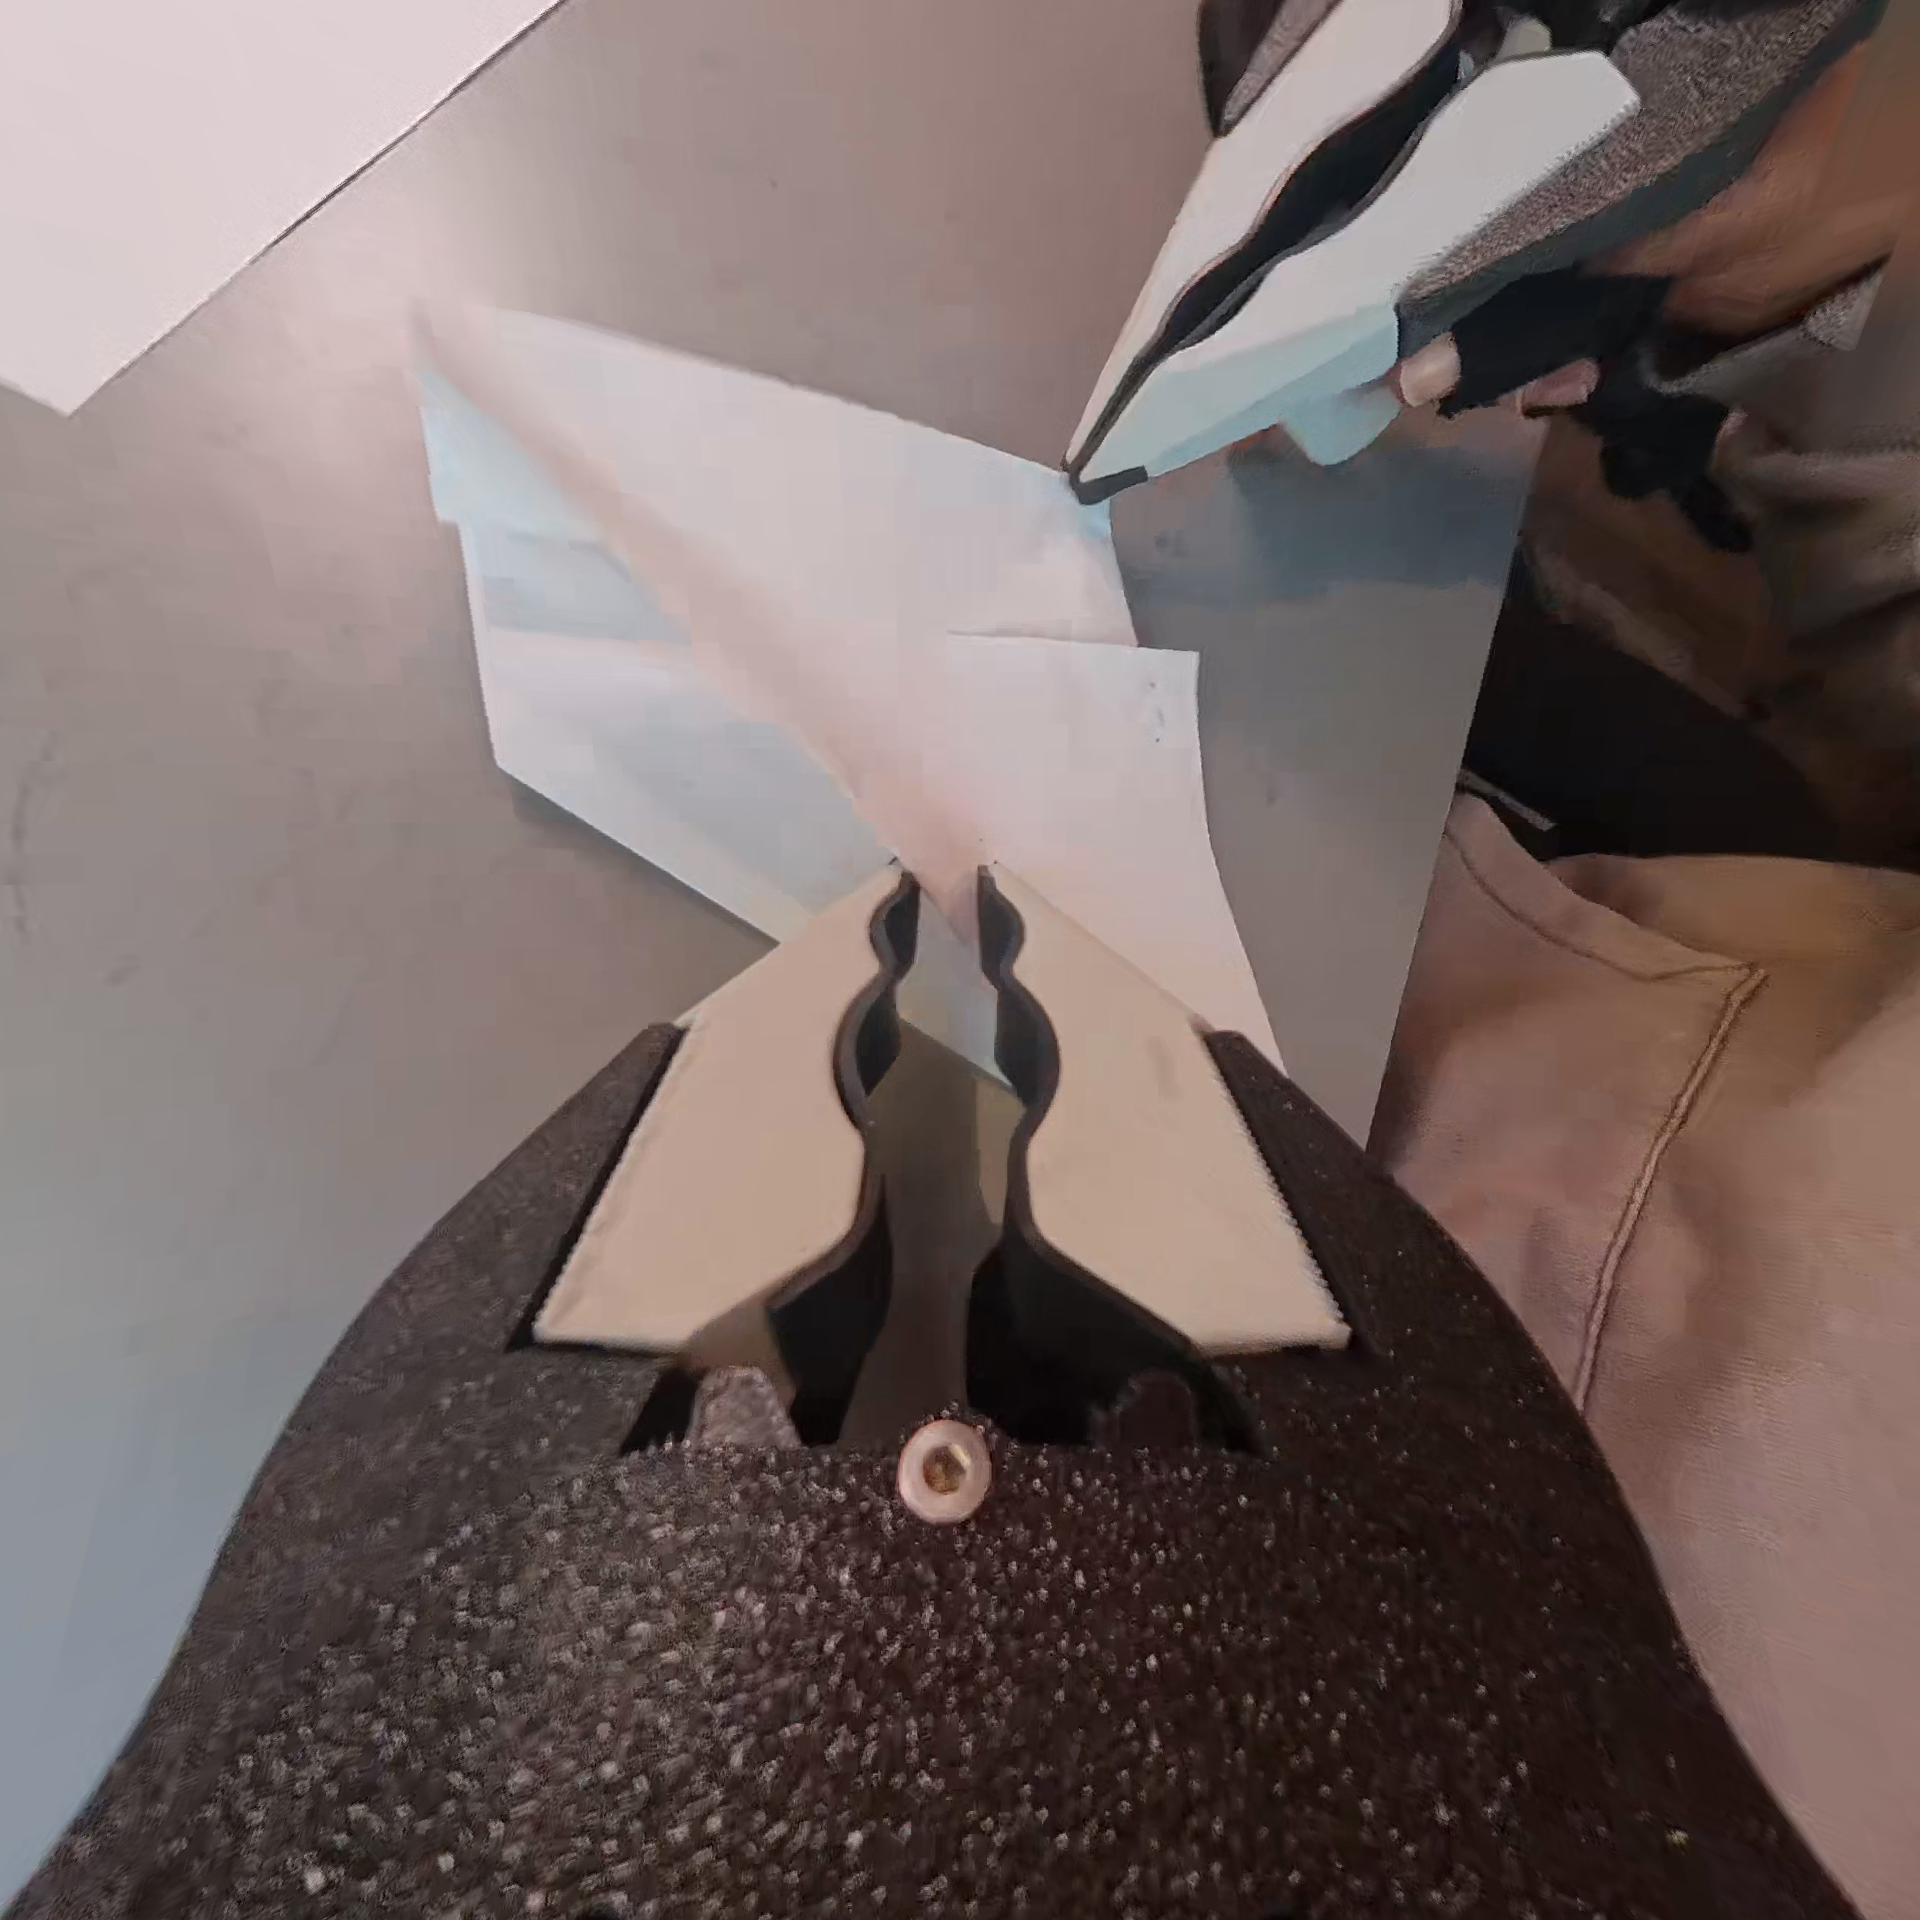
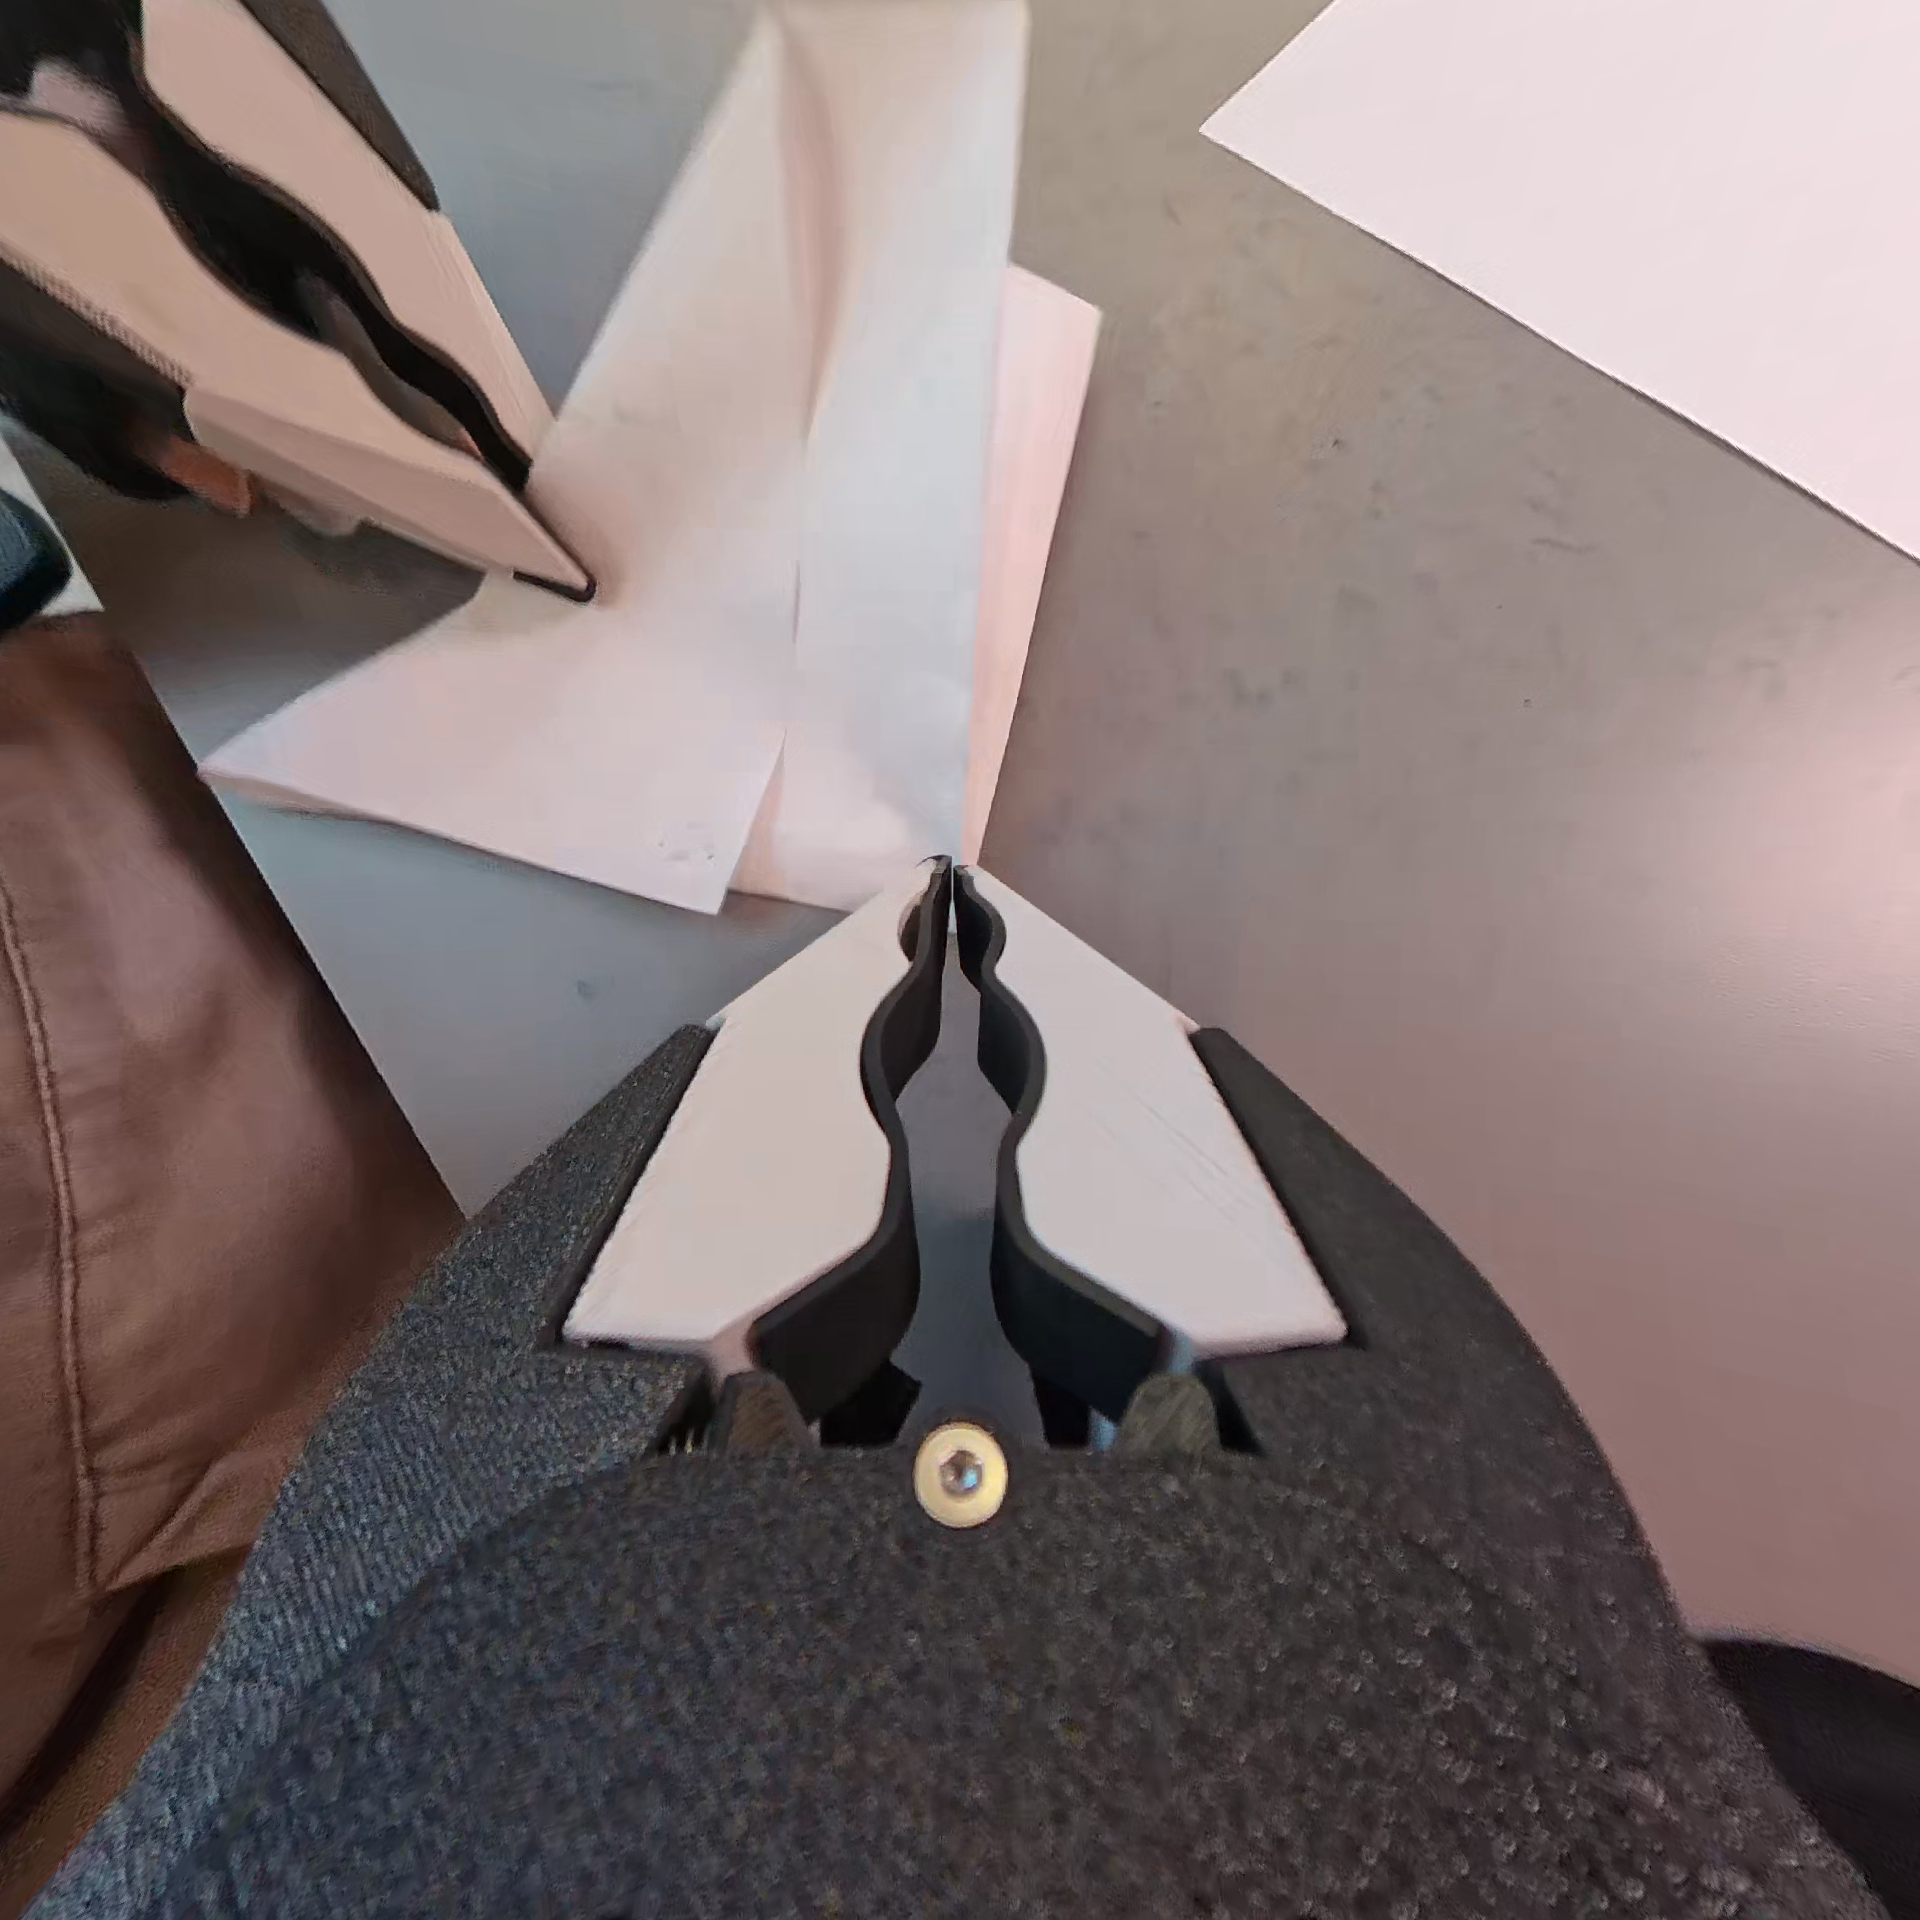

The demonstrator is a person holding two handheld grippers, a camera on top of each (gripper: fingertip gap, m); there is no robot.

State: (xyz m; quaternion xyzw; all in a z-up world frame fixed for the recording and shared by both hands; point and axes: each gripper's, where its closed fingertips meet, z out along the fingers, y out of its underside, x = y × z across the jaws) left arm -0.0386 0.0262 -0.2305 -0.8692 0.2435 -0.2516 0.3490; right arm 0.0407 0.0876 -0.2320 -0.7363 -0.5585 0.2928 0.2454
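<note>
On the grey table (image 1: 260,831): a folded paper (image 1: 727,582) lies creased into long flaps, partly raised off the surface, near the table's edge in front of the person.
Left gripper (image 1: 943,878): the fingers stand narrowly apart, with a raised fold of the paper running up between them; a gap shows at the tips, so they do not seem to clamp it.
Right gripper (image 2: 951,868): the fingertips are pressed together on the paper's edge at one corner, apparently pinching it.
Around it: a loose white sheet (image 2: 1662,260) lies well apart on the far side of the table; a brownish garment (image 1: 1662,1247) on the person fills the near side.
Risk of tearing: the thin paper is pinched at a corner only, so a hard pull away from the other gripper could likely rip it or drag it out of the tips.
Risk of a bad crease: the fold sits loosely between the parted left fingers, so closing off-line could probably set the crease crooked.
Risk of sliding: the paper looks light on a smooth table and may skate toward the edge.
Writing and brands: none readable; only faint small marks show on one flap.
</note>
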